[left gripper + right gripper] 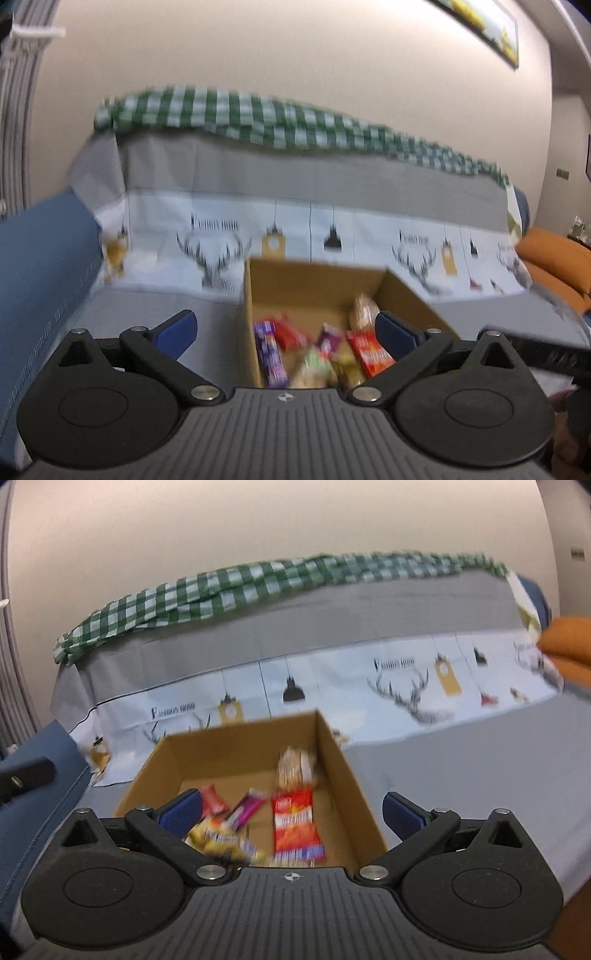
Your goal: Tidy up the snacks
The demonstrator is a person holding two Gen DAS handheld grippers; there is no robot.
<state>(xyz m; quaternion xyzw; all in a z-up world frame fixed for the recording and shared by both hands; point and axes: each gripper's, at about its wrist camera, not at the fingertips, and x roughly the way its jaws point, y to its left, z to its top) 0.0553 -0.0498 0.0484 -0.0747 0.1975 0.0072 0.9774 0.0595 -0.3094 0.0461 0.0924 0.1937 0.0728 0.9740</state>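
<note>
Both tongs, left [286, 332] and right [291, 812], gape wide and empty above a cardboard box [332, 738] on the sofa, snack packets [295, 823] gathered inside for tidiness

The cardboard box [334, 753] stood open at the top, so the way in from above was free; its four upright walls barred entry from the sides. Snack packets [295, 823] crowded the near floor of the box, while the far floor lay bare. The sofa seat [461, 775] right of the box was open, and the sofa back [332, 620] closed the far side
</note>
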